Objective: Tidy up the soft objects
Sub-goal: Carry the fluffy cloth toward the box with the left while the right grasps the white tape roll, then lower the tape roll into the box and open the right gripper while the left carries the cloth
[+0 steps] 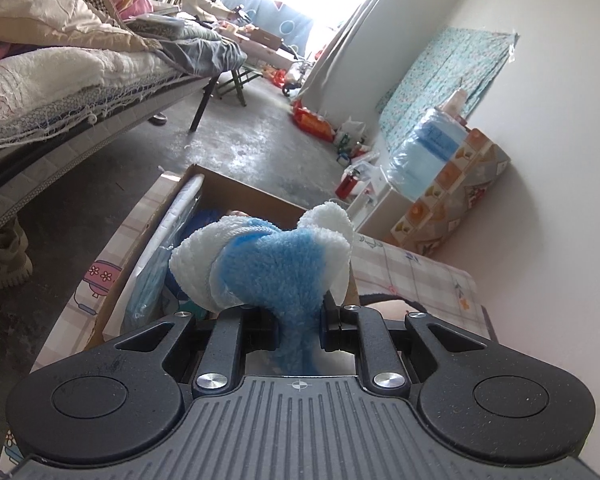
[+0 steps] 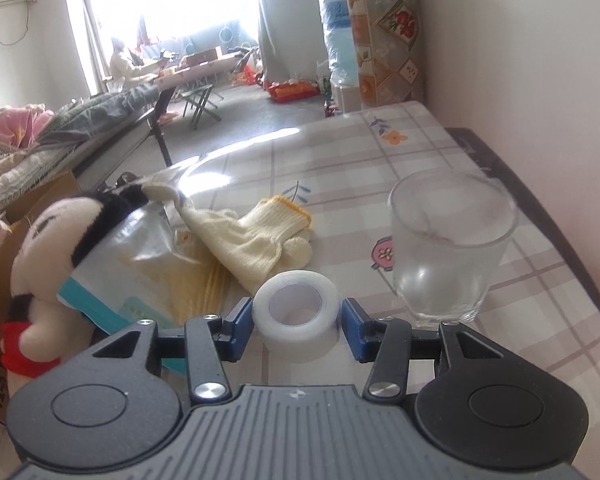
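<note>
My left gripper (image 1: 299,330) is shut on a fluffy blue and white cloth (image 1: 272,264) and holds it above an open cardboard box (image 1: 236,196) that holds blue soft items. My right gripper (image 2: 297,316) is open low over the table, its blue fingers (image 2: 240,320) on either side of a white tape roll (image 2: 296,312), apart from it. A cream knit glove (image 2: 260,236) lies on the table beyond the roll. A plush doll (image 2: 48,264) with black hair and red clothes stands at the left, against a silver and teal packet (image 2: 140,264).
A frosted glass (image 2: 452,244) stands on the checked tablecloth (image 2: 340,160) right of the tape roll. The box's edge (image 2: 4,216) shows at far left. A wall runs along the table's right side. A bed (image 1: 60,80) stands left of the box.
</note>
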`<action>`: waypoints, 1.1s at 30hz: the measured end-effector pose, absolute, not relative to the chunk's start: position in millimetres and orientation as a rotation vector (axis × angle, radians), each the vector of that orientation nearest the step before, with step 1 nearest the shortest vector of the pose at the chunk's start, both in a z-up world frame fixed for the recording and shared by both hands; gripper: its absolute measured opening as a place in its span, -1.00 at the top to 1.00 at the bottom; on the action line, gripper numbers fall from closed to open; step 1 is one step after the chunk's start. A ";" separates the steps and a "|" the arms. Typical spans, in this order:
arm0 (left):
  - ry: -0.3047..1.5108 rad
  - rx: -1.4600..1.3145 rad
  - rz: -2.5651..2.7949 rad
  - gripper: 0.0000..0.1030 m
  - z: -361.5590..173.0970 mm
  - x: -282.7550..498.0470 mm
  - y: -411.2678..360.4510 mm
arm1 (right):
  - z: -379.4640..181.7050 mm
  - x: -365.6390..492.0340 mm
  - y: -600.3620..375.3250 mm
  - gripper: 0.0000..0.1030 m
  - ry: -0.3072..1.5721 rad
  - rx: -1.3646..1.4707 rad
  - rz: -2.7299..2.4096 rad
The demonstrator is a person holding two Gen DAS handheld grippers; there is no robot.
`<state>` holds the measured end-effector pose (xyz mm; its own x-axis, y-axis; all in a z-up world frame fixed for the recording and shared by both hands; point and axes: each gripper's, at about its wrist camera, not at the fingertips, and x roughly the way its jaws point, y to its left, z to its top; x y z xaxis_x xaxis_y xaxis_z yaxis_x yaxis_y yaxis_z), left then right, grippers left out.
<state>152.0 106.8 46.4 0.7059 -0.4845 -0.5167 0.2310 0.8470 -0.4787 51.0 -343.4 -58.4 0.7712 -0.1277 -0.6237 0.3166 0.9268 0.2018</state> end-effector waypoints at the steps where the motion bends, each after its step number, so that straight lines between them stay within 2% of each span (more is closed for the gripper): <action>1: 0.675 -0.399 -0.409 0.70 47.2 151.7 107.1 | -53.2 48.0 -342.7 0.02 0.640 0.305 -0.248; 9: 0.621 -0.408 -0.381 0.70 55.5 150.5 113.3 | 42.6 44.4 -290.6 0.01 0.453 0.219 -0.035; 15: 0.590 -0.428 -0.356 0.70 56.2 151.3 118.0 | 93.5 116.2 -208.1 0.01 0.417 0.151 0.304; 23: 0.587 -0.466 -0.347 0.70 50.5 159.9 130.7 | 50.1 239.4 -110.7 0.02 0.637 -0.026 0.434; 33: 0.590 -0.477 -0.348 0.70 45.8 165.8 135.2 | -4.3 281.0 -79.2 0.01 0.774 -0.307 0.327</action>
<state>165.8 135.2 45.8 0.7786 -0.4419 -0.4455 0.1763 0.8355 -0.5205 281.0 -79.2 -4.3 0.6703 0.1737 -0.7215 -0.3961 0.9059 -0.1499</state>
